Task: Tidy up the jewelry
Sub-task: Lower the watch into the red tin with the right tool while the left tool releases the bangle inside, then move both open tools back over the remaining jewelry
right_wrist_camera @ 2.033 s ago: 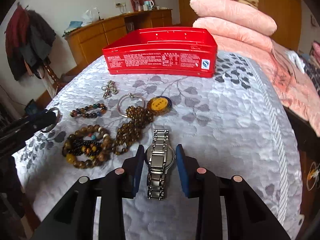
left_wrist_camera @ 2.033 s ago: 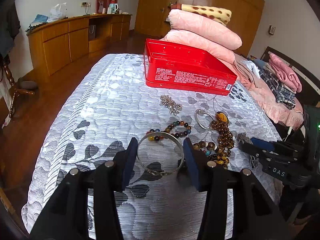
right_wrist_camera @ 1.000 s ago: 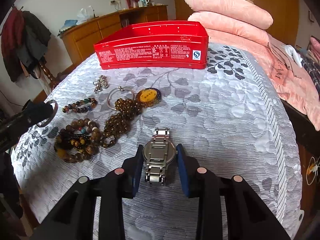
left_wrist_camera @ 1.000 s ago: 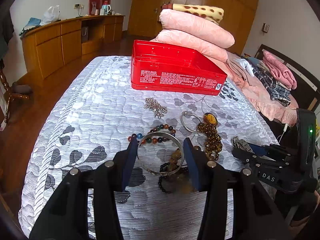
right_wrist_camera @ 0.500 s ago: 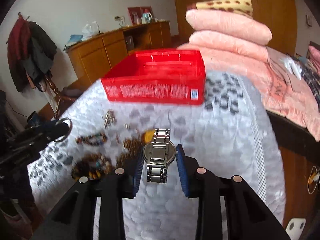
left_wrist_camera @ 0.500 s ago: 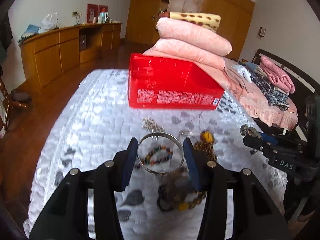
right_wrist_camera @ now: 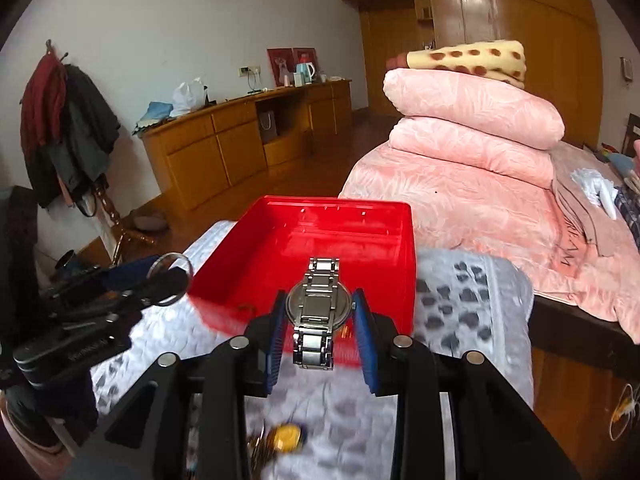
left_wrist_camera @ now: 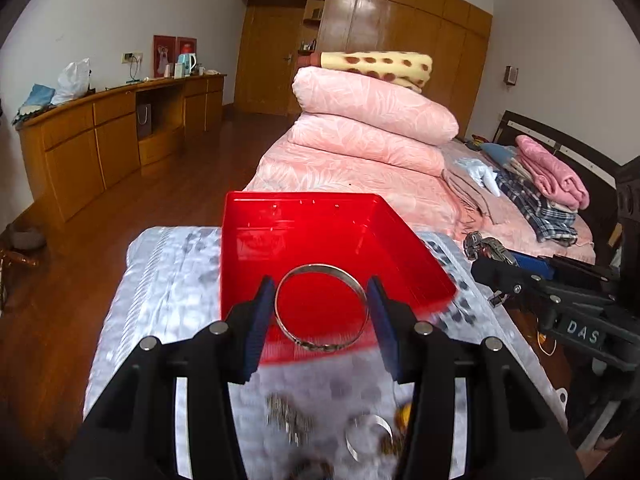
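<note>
My left gripper (left_wrist_camera: 321, 309) is shut on a silver bangle (left_wrist_camera: 360, 292) and holds it in the air over the near edge of the open red tin box (left_wrist_camera: 280, 232). My right gripper (right_wrist_camera: 319, 314) is shut on a steel watch (right_wrist_camera: 318, 312) and holds it above the near rim of the same box (right_wrist_camera: 320, 236). The right gripper with the watch (left_wrist_camera: 486, 246) shows at the right in the left wrist view. The left gripper with the bangle (right_wrist_camera: 170, 278) shows at the left in the right wrist view. The box looks empty inside.
The box stands on a grey leaf-patterned bedspread (left_wrist_camera: 168, 280). Blurred bead bracelets, a ring and a chain (left_wrist_camera: 360, 432) lie on it below my grippers, with a yellow pendant (right_wrist_camera: 286, 438). Folded pink quilts (left_wrist_camera: 372, 128) are stacked behind the box. A wooden cabinet (left_wrist_camera: 100, 140) lines the left wall.
Both grippers have risen off the bedspread and moved forward, carrying the bangle and the watch from beside the loose jewelry to above the red box.
</note>
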A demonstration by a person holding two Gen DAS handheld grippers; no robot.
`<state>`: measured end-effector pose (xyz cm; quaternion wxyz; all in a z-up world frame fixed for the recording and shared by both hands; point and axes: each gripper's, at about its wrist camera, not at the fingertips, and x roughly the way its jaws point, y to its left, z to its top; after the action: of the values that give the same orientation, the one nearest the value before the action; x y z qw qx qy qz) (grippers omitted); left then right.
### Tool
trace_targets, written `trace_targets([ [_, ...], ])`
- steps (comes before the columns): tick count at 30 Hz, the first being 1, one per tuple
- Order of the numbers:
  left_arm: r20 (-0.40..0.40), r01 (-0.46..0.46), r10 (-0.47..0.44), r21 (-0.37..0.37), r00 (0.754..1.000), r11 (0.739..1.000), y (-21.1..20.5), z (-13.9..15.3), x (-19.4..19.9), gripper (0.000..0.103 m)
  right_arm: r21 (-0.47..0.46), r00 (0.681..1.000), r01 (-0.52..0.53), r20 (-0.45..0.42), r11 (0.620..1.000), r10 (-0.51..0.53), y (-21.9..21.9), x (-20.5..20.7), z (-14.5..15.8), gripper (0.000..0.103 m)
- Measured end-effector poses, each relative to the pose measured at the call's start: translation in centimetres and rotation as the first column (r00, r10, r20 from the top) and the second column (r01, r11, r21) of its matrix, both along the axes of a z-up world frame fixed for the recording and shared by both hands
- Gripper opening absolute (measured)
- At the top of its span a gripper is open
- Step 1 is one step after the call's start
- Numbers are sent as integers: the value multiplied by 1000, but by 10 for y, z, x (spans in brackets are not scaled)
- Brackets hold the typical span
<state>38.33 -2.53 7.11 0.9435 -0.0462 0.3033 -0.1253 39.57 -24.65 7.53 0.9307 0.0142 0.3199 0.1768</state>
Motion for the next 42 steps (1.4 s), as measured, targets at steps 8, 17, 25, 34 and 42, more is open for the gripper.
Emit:
trace_targets([
  [8,-90,-10,11,15,996,1000,-9,-38,64,45,11,995,23,-100,1000,-22,-2,67,-42,32],
  [17,-129,-10,13,30,992,1000,-12,-56,84,51,-5,990,12,-138,1000,-13,3,78,-60,35],
  [25,-78,-21,23,21,997,1000,-5,-37,70,56,12,995,44,-87,999,-43,-7,60,-40,36],
  [34,60,-73,69,56,996,996,16,2,-11,69,22,998,57,23,998,-57,-10,-12,-18,43],
  [42,61,-138,133,82,989,987,36,-21,-86,84,55,995,102,8,993,-103,-7,-84,-42,49],
])
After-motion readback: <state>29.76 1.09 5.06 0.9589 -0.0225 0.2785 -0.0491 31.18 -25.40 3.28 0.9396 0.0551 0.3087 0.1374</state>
